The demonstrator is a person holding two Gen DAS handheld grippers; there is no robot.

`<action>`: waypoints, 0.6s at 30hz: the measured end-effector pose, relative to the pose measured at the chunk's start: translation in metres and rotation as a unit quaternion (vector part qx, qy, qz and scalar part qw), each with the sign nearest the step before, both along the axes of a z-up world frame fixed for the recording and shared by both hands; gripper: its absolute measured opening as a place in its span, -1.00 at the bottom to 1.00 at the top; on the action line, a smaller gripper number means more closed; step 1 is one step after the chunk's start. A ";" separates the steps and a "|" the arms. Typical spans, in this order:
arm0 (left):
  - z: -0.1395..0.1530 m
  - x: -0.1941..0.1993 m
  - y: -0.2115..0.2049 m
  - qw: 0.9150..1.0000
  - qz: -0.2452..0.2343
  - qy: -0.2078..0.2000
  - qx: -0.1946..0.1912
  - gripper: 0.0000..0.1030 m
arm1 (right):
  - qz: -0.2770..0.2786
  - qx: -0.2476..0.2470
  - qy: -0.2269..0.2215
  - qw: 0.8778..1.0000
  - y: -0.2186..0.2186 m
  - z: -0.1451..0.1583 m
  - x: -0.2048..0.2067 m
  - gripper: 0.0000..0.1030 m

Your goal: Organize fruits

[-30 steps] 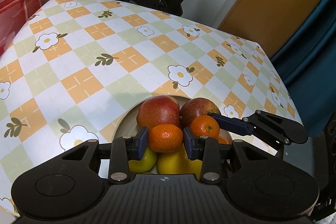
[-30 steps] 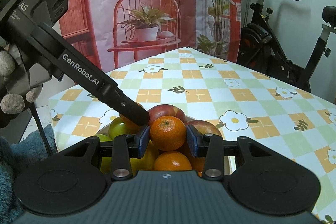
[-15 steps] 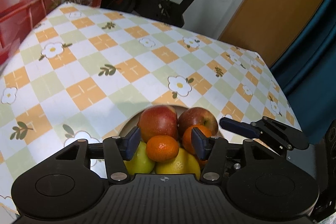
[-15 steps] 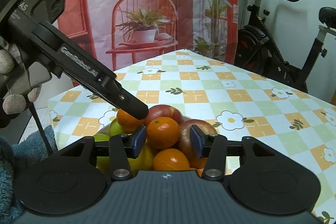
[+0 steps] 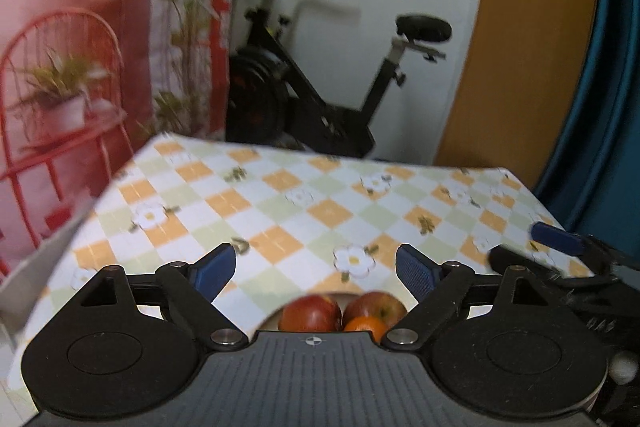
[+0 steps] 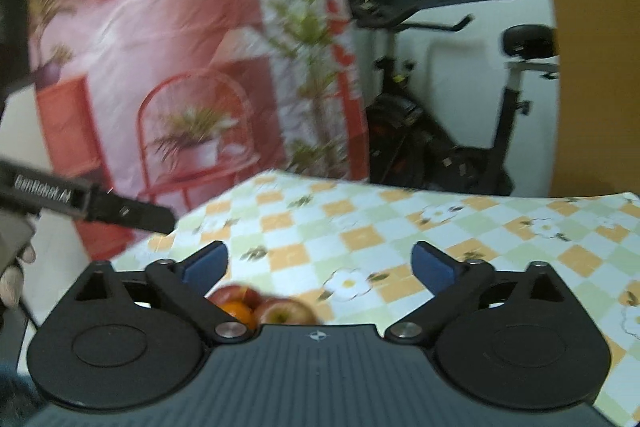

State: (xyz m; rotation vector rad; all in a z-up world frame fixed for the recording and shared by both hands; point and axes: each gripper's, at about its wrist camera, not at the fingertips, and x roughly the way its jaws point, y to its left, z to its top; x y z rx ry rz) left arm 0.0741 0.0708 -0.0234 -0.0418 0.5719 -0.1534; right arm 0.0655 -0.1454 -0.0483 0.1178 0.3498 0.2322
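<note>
Red apples [image 5: 311,314] and an orange tangerine [image 5: 365,325] sit piled below both black grippers, left gripper [image 5: 315,269] and right gripper [image 6: 319,266], jaws spread wide apart, gripping nothing.

Two round red apples [image 5: 310,315] side by side, a small orange tangerine [image 5: 366,325] touching them, on a checked tablecloth.

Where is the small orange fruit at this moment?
In the left wrist view the orange fruit lies low at the centre, against the front of two red apples, between and below the open left gripper. Its lower part is hidden by the gripper body.
</note>
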 end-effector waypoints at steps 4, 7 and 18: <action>0.011 -0.013 -0.014 0.999 0.016 -0.030 0.028 0.78 | -0.032 0.017 0.009 0.999 -0.014 0.019 -0.005 1.00; 0.018 -0.020 -0.022 0.998 0.014 -0.042 0.043 0.79 | -0.050 0.008 0.017 0.999 -0.018 0.031 -0.009 1.00; 0.032 -0.035 -0.029 0.997 0.023 -0.053 0.049 0.82 | -0.066 -0.010 0.026 0.997 -0.014 0.053 -0.021 1.00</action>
